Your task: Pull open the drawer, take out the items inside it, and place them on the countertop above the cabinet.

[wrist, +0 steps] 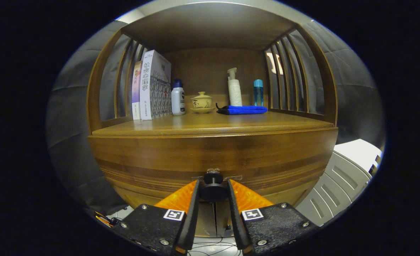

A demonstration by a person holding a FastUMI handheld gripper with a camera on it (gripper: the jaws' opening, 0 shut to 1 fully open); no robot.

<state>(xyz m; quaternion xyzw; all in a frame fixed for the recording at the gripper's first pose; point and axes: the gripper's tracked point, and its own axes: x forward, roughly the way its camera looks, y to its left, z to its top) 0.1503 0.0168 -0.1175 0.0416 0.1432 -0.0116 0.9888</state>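
Two fingers of the tongs (213,188) clamp the round dark knob (213,192) on the brown wooden drawer (213,156).

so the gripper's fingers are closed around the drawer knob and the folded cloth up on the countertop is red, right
Not quite: the folded cloth on the countertop is blue, not red, as the gripper view shows. It lies beside the lidded cup, in front of the pump bottle. The rest holds: the gripper has its fingers on either side of the drawer knob, pressing on it.
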